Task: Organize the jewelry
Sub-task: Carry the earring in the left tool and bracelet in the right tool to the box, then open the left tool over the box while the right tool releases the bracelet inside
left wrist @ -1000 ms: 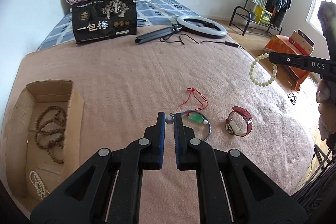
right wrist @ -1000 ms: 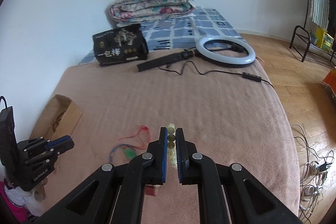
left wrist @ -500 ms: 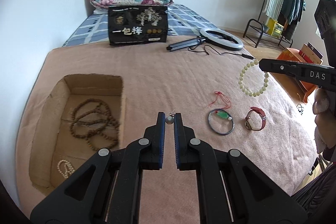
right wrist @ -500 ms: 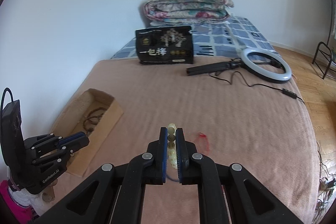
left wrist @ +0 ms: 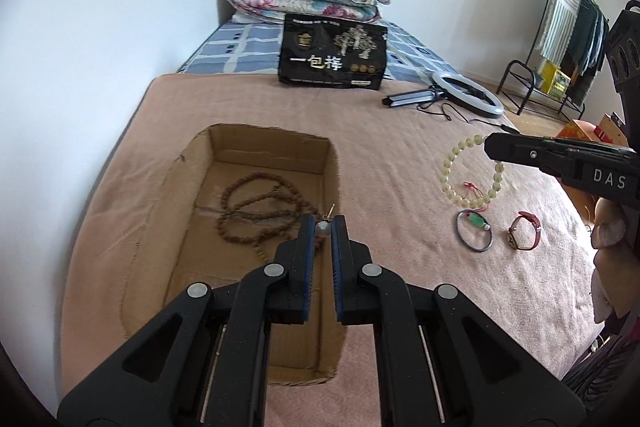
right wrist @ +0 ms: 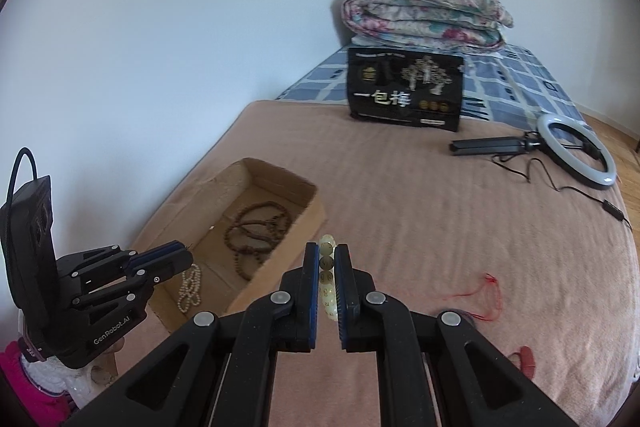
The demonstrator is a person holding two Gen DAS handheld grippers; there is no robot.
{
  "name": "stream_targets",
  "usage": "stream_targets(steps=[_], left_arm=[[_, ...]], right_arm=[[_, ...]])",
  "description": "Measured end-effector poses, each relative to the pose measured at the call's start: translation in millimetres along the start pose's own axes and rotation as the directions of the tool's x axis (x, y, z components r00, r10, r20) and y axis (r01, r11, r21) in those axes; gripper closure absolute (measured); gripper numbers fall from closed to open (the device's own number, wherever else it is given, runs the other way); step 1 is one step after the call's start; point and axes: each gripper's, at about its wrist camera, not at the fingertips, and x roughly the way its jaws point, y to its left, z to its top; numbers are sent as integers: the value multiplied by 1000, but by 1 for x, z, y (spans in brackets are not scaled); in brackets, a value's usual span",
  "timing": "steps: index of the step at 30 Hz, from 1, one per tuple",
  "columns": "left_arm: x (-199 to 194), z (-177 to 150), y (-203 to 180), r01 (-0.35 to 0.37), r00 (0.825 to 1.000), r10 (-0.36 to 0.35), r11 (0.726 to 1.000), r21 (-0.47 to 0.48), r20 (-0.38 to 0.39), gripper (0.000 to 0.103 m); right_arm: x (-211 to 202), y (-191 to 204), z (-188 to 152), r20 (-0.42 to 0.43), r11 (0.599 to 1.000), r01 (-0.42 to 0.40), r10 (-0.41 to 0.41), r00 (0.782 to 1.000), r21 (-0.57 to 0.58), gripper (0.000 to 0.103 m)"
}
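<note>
Cardboard box (left wrist: 276, 151) below left tool (left wrist: 323, 229) clenched on pearl earring (left wrist: 323, 228): release low over box centre; right tool (right wrist: 327, 259) grips bead bracelet (left wrist: 472, 171)

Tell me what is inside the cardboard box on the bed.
Inside the cardboard box lie a long brown bead necklace and a small white bead string. The left gripper covers the near part in its own view.

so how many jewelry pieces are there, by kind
bead strands in the cardboard box: 2, brown beads and white beads
bracelets: 2, pale bracelet and dark bangle
earring: 1
watch: 1
red cord: 1
total: 7
</note>
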Motion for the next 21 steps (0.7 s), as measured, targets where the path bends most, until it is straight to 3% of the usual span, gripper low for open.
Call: stream_targets(steps=[21], left_arm=[[4, -7, 75, -99, 995, 96, 989, -113, -34, 97]], right_arm=[[54, 77, -4, -70, 989, -128, 123, 990, -68, 98]])
